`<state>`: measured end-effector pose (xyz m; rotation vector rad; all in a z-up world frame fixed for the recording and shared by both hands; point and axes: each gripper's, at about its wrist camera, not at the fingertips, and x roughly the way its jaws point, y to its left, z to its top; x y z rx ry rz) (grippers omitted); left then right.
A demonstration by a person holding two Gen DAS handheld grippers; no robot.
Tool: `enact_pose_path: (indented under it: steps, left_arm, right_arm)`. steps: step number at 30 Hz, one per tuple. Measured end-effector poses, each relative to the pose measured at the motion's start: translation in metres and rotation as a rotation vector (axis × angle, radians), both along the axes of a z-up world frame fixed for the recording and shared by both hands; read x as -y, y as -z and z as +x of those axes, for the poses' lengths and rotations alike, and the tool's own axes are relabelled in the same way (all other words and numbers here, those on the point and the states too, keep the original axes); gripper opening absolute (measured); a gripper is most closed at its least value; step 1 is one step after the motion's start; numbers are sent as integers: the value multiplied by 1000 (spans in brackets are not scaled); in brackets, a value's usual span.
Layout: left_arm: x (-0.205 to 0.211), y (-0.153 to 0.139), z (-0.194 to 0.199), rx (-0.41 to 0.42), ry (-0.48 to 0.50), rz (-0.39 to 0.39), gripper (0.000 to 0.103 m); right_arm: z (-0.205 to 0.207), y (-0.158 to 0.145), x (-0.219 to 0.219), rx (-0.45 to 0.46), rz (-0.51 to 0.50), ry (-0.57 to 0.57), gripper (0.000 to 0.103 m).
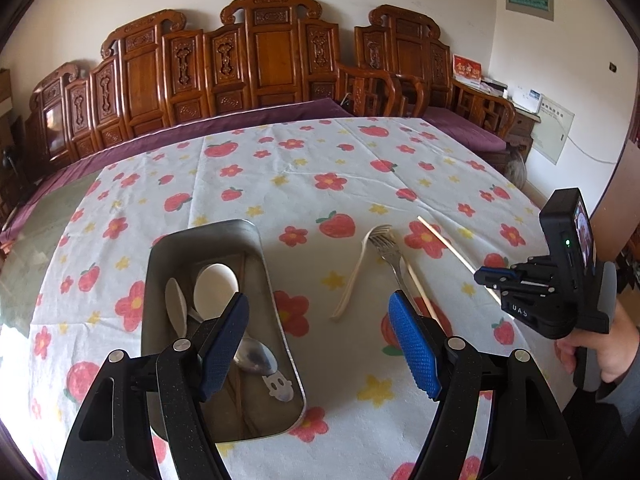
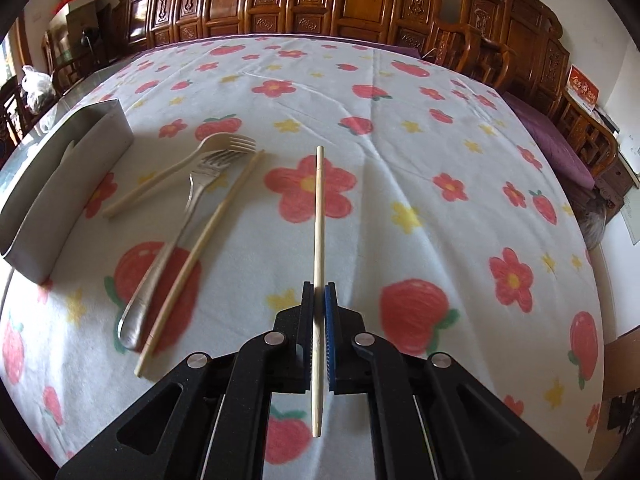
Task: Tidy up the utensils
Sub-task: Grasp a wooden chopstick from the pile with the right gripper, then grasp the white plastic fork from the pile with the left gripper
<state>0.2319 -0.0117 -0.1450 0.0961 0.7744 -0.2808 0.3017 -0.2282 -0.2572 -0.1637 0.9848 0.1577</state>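
- My right gripper (image 2: pixel 319 300) is clamped on one chopstick (image 2: pixel 319 216), lifted off the tablecloth (image 2: pixel 400 160).
- My left gripper (image 1: pixel 316 344) is wide, holding nothing, above the metal box (image 1: pixel 264 256).
- Right of the box: plastic fork (image 2: pixel 168 176), metal fork (image 2: pixel 176 232), second chopstick (image 2: pixel 200 256).
- In the box: spoons (image 1: pixel 216 284).

Left wrist view: looks steeply down along its own fingers (image 1: pixel 416 348) over the worktop (image 1: pixel 280 160), close above the metal bin (image 1: pixel 272 292), facing the carved wooden bench (image 1: pixel 256 64). Right wrist view: also pitched down and close, set further right, facing the same bench. Shared: flowered cloth, metal fork (image 2: pixel 192 200), cream fork (image 2: pixel 224 144), loose chopstick (image 2: pixel 200 252), bin wall.
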Motion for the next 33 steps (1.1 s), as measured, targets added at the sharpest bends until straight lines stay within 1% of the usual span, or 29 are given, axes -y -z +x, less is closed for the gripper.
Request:
enact_pose_path:
  steps: [4, 8, 10, 15, 21, 23, 31, 33]
  left_arm:
    - [14, 3, -4, 6, 27, 31, 63]
    - [24, 8, -2, -13, 46, 48, 57]
    - [28, 10, 2, -22, 53, 57, 55]
    - [37, 11, 21, -47, 47, 96, 49]
    - [50, 22, 53, -117, 41, 118, 43]
    - [56, 28, 66, -149, 39, 125, 41]
    - [76, 50, 95, -211, 57, 175, 36]
    - [77, 58, 100, -235, 54, 179, 32]
  right_arm:
    - [-3, 6, 9, -2, 47, 2, 6]
    - [-3, 7, 7, 10, 58, -21, 6]
    - [-4, 7, 7, 12, 63, -37, 6]
    - [-2, 6, 12, 8, 95, -60, 6]
    - [3, 5, 12, 11, 102, -69, 6]
    - [4, 5, 14, 8, 113, -69, 6]
    - [7, 5, 19, 1, 143, -61, 6]
    - [8, 5, 19, 1, 150, -61, 6]
